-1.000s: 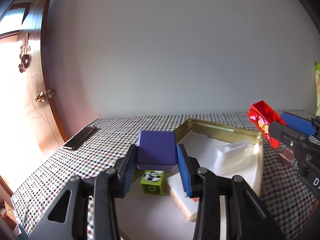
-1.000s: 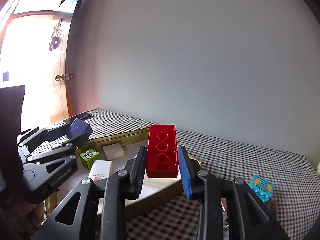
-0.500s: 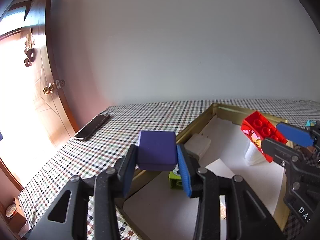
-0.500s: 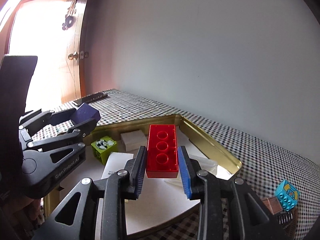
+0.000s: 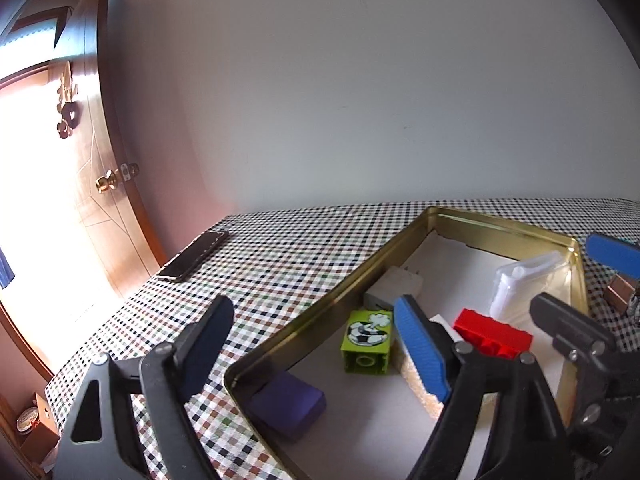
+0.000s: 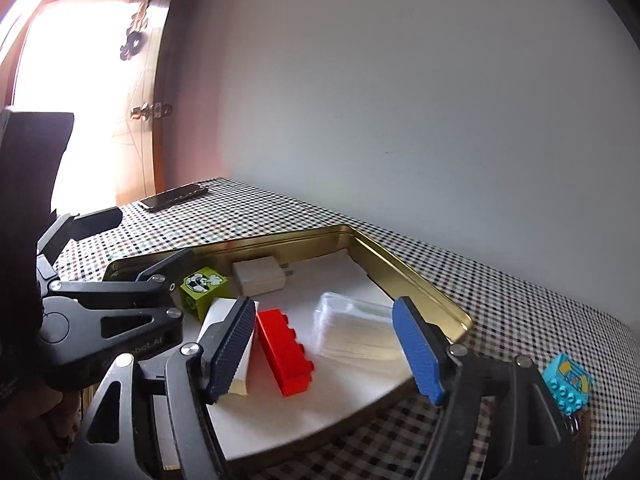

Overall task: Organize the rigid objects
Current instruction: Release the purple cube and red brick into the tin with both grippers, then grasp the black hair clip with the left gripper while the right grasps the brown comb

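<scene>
- Left gripper (image 5: pixel 316 354): jaws apart, empty, above the gold tray (image 5: pixel 400 240) on the desk (image 5: pixel 280 264).
- Right gripper (image 6: pixel 326 348): jaws apart, empty.
- Red brick (image 6: pixel 285 352) and purple block (image 5: pixel 286 406) lie in the tray.
- Handling estimate: rigid, light, smooth plastic; grip across the flat long sides.

You can see a phone (image 5: pixel 194 257) lying flat near the bench's far left edge, on the checked cloth (image 5: pixel 280 264). Beyond that edge stands a wooden door (image 5: pixel 100 184) with a brass knob (image 5: pixel 105 184), against a plain wall (image 5: pixel 360 100).
</scene>
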`<move>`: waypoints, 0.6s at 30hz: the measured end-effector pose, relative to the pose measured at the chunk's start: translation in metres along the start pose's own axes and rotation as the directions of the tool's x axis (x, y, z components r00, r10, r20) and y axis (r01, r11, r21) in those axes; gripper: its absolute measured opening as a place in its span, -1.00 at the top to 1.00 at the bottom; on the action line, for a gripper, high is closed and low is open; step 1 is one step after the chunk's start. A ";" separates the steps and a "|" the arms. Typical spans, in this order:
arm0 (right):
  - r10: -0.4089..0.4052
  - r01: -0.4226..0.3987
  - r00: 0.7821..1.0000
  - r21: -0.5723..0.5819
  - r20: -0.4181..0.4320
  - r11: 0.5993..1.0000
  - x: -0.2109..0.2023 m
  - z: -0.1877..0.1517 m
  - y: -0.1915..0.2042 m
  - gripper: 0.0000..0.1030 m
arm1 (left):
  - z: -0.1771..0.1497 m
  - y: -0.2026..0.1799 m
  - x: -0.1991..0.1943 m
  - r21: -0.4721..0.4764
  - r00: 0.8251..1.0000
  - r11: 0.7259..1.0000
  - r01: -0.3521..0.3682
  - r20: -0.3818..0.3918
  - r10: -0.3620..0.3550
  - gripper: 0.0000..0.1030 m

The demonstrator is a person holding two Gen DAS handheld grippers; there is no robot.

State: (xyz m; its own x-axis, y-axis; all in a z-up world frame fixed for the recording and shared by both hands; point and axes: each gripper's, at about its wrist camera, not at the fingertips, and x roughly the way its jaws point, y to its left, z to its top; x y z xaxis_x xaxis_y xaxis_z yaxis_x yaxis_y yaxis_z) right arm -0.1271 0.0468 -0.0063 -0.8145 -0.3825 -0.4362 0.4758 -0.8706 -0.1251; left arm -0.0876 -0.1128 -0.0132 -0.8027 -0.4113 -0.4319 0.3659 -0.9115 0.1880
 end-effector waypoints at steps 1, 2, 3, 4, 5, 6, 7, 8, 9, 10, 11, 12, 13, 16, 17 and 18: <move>-0.003 0.003 1.000 0.006 0.001 1.000 -0.003 -0.001 -0.002 -0.42 | 0.001 -0.001 -0.001 -0.001 1.000 1.000 0.004 0.003 -0.004 -0.66; -0.010 0.010 1.000 0.013 0.003 1.000 -0.006 -0.003 -0.006 -0.42 | 0.002 -0.003 -0.004 -0.002 1.000 1.000 0.010 0.009 -0.010 -0.67; -0.024 0.024 1.000 0.027 0.004 0.999 -0.012 -0.006 -0.012 -0.42 | 0.004 -0.007 -0.008 0.000 1.000 1.000 0.019 0.017 -0.019 -0.70; -0.033 0.033 0.999 0.040 0.003 0.999 -0.017 -0.009 -0.017 -0.42 | 0.005 -0.010 -0.011 0.003 0.999 1.000 0.022 0.024 -0.022 -0.72; -0.039 0.039 0.999 0.050 0.004 0.998 -0.020 -0.010 -0.021 -0.43 | 0.006 -0.014 -0.014 0.007 0.999 1.000 0.029 0.035 -0.029 -0.73; -0.053 0.053 0.999 0.066 0.006 0.996 -0.026 -0.013 -0.029 -0.43 | 0.008 -0.019 -0.020 0.013 0.998 0.999 0.037 0.047 -0.037 -0.76; -0.067 0.066 0.998 0.078 0.007 0.995 -0.030 -0.016 -0.034 -0.43 | 0.010 -0.022 -0.023 0.015 0.998 0.999 0.041 0.055 -0.042 -0.80; -0.077 0.076 0.997 0.085 0.008 0.993 -0.032 -0.016 -0.037 -0.44 | 0.011 -0.026 -0.028 0.015 0.997 0.999 0.048 0.062 -0.049 -0.83; -0.094 0.093 0.996 0.100 0.008 0.991 -0.035 -0.019 -0.045 -0.45 | 0.014 -0.031 -0.033 0.015 0.995 0.998 0.062 0.073 -0.063 -0.86; -0.106 0.105 0.994 0.114 0.006 0.988 -0.039 -0.021 -0.051 -0.45 | 0.014 -0.034 -0.037 0.019 0.994 0.997 0.072 0.080 -0.073 -0.89; -0.124 0.123 0.992 0.132 0.002 0.984 -0.044 -0.024 -0.060 -0.46 | 0.016 -0.040 -0.041 0.026 0.993 0.996 0.082 0.087 -0.084 -0.90; -0.137 0.135 0.991 0.144 0.000 0.980 -0.047 -0.027 -0.067 -0.46 | 0.018 -0.048 -0.047 0.037 0.990 0.994 0.099 0.097 -0.102 -0.90; -0.155 0.154 0.988 0.161 -0.005 0.975 -0.052 -0.031 -0.075 -0.46 | 0.019 -0.053 -0.051 0.044 0.988 0.993 0.112 0.102 -0.116 -0.90; -0.205 0.205 0.978 0.216 -0.021 0.955 -0.064 -0.042 -0.100 -0.46 | 0.020 -0.081 -0.061 0.090 0.977 0.980 0.175 0.105 -0.184 -0.90; -0.222 0.223 0.975 0.230 -0.029 0.947 -0.068 -0.045 -0.106 -0.46 | 0.019 -0.092 -0.063 0.110 0.973 0.974 0.196 0.099 -0.207 -0.90; -0.256 0.258 0.966 0.248 -0.042 0.934 -0.073 -0.050 -0.115 -0.46 | 0.019 -0.099 -0.065 0.125 0.970 0.969 0.212 0.096 -0.224 -0.90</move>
State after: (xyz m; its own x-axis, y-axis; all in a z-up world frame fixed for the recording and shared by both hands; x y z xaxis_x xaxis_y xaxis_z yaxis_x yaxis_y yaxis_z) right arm -0.1061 0.1903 -0.0045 -0.8944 -0.1334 -0.4268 0.1516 -0.9884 -0.0089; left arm -0.0807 0.0042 0.0133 -0.9056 -0.1951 -0.3766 0.1259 -0.9715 0.2007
